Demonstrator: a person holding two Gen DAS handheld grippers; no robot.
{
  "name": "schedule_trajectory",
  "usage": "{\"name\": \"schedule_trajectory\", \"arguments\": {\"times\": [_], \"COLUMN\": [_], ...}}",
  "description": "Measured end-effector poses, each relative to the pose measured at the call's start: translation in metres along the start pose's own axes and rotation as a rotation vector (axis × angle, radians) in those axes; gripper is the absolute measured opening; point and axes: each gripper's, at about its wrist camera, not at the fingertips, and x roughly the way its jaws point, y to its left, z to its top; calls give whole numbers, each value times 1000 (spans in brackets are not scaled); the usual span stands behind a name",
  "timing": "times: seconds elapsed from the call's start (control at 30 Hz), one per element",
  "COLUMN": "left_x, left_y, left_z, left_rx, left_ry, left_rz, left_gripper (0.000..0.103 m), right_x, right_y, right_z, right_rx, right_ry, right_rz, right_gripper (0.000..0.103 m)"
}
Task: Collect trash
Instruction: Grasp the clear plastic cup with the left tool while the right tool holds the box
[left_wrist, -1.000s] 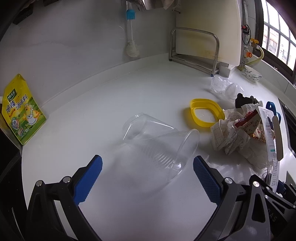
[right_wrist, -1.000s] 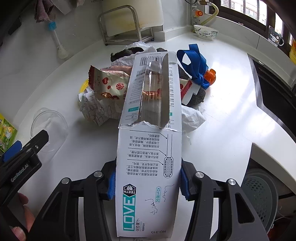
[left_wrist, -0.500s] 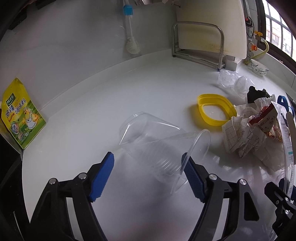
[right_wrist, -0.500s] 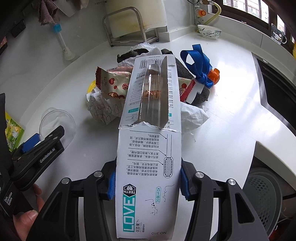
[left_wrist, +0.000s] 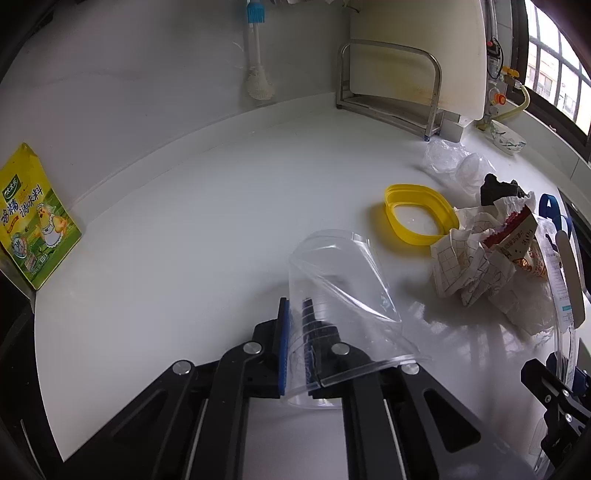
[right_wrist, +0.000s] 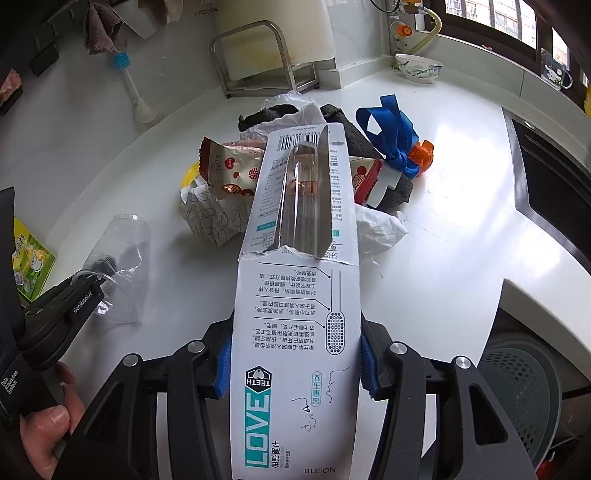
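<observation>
My left gripper (left_wrist: 297, 332) is shut on the squashed clear plastic cups (left_wrist: 340, 288), pinching their wall flat on the white counter (left_wrist: 184, 229). The cups also show in the right wrist view (right_wrist: 122, 258) with the left gripper (right_wrist: 92, 280) on them. My right gripper (right_wrist: 295, 363) is shut on a long white toothbrush package (right_wrist: 299, 295) and holds it above the counter. Behind it lies a trash pile: crumpled paper (left_wrist: 465, 273), a red snack wrapper (right_wrist: 229, 173), a blue ribbon (right_wrist: 395, 129) and a yellow plastic ring (left_wrist: 417, 214).
A yellow seasoning bag (left_wrist: 33, 221) leans at the left wall. A metal rack with a cutting board (left_wrist: 391, 92) and a blue brush (left_wrist: 255, 59) stand at the back. A bowl (right_wrist: 417, 68) sits by the window. A grey bin (right_wrist: 524, 391) stands below the counter's right edge.
My left gripper has moved forward and shut on the clear cups, flattening them. My right gripper still holds the toothbrush package, nearly unmoved.
</observation>
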Motion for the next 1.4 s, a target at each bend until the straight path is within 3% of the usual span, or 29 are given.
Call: {"name": "schedule_trajectory", "arguments": {"times": [0.4,0.8,1.0,1.4], "left_x": [-43,-97,-126,-172], "left_y": [3,-20,-43,-126], "left_z": [-6,-13,-19,-46], "left_rx": [7,44,59,125], "left_ry": [-11,-62,-83,-72], "left_rz": [-28,-69,-108,-183], "left_gripper": [8,8,8,8], "right_x": [-33,-77,-105,-154], "right_y": [-2,-18,-41,-115], "right_z": [5,-5,-15,-42], "right_rx": [-16,-46,-48,-43], "right_ry": [-43,-68,-87,-112], "right_rz": [13,24,10,14], "right_gripper": [50,50,50,50]}}
